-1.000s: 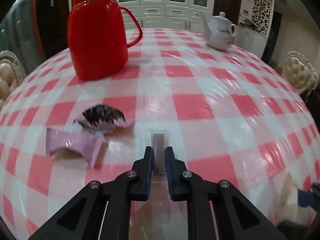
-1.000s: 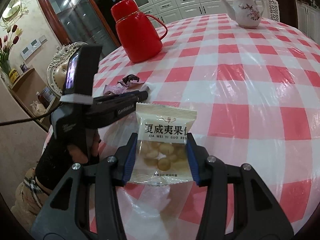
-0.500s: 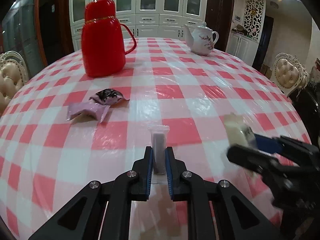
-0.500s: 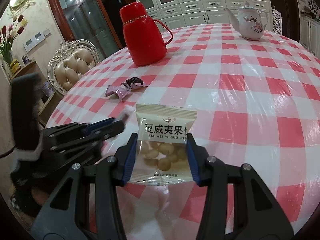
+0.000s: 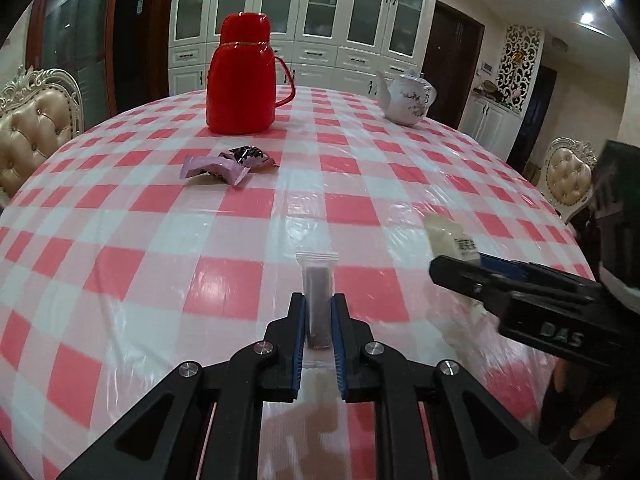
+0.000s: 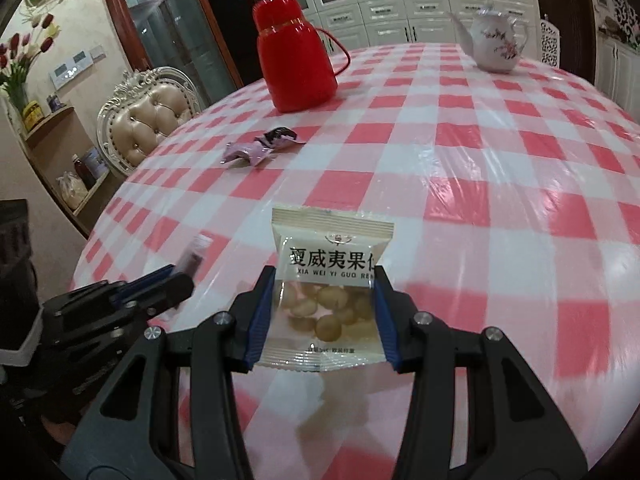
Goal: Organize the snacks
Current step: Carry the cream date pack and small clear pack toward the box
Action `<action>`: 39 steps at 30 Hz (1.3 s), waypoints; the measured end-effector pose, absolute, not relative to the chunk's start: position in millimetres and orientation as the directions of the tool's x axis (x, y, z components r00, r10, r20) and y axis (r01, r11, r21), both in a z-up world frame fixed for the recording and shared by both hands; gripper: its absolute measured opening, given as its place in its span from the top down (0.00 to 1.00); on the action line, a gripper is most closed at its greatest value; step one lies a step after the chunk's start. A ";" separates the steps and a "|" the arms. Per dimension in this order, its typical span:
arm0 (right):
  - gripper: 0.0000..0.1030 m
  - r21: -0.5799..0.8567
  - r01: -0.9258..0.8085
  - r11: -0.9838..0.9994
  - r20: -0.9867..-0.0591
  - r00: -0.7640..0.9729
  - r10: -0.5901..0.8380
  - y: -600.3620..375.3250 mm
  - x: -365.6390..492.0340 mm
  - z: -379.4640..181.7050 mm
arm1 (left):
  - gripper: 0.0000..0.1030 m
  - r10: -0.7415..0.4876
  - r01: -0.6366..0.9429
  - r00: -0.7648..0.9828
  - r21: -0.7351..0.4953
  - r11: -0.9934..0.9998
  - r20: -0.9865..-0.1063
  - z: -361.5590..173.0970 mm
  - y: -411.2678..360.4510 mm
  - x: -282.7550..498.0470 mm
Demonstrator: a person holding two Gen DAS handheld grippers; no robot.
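Nearest in the left wrist view, the left gripper (image 5: 318, 322) is clenched on a slim clear sachet with a dark bar inside (image 5: 317, 296), held upright at six o'clock with its crimped top poking above the blue pads. At about four o'clock in that view the right gripper (image 5: 452, 254) comes in from the side, carried by a person's hand (image 5: 592, 420) at the lower right edge. In the right wrist view the right gripper (image 6: 324, 312) grasps a pale square packet of round nuts with black printed characters (image 6: 330, 280) by its two side edges, raised above the round table under a red-and-white checked plastic cloth (image 6: 480, 184). The left gripper (image 6: 176, 280) shows at nine o'clock there, its sachet (image 6: 192, 258) blurred. Farther out, around eleven o'clock, a pink foil wrapper (image 6: 248, 155) lies on the cloth touching a dark-and-pink wrapped sweet (image 6: 280, 137). Beyond them at twelve o'clock stands a glossy red plastic thermos jug with a looped handle (image 6: 296, 56), and at one o'clock, well apart, a white porcelain teapot with a floral print (image 6: 496, 42). A cream tufted chair with a carved frame (image 6: 148, 120) sits at ten o'clock.
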State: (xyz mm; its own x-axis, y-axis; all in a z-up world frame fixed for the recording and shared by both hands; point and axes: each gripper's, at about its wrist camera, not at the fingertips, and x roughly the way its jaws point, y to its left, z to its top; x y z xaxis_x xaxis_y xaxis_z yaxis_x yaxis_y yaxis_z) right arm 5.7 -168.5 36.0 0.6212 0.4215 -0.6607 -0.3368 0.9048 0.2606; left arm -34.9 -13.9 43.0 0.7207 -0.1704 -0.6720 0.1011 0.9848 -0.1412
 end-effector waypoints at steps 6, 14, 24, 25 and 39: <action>0.51 0.296 -0.333 0.895 -0.615 0.651 0.445 -185.2 -51.3 51.8 | 0.87 -0.207 0.149 0.743 -0.144 0.978 -0.637 52.7 -28.4 -79.9; 0.51 0.228 -0.359 0.905 -0.600 0.680 0.420 -199.1 -108.9 69.6 | 0.87 -0.272 0.242 0.741 -0.134 0.961 -0.614 62.2 -61.6 -134.2; 0.51 0.125 -0.342 0.931 -0.580 0.736 0.349 -240.6 -172.3 76.3 | 0.87 -0.357 0.393 0.724 -0.073 0.917 -0.590 80.3 -126.1 -174.5; 0.51 0.125 -0.331 0.935 -0.578 0.742 0.339 -249.1 -175.8 76.2 | 0.87 -0.361 0.401 0.721 -0.069 0.913 -0.591 81.0 -130.8 -176.3; 0.51 0.126 -0.176 0.976 -0.656 0.724 0.215 -389.2 -233.4 60.6 | 0.86 -0.503 0.647 0.549 -0.041 0.761 -0.667 57.8 -253.2 -200.5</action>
State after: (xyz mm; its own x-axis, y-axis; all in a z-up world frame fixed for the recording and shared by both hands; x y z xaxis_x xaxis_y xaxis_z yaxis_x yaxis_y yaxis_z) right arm -233.4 -389.2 60.6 0.7235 0.2147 -0.6560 -0.1757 0.9764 0.1259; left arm -200.5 -253.2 57.8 0.5491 -0.5034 -0.6671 0.6474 0.7610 -0.0414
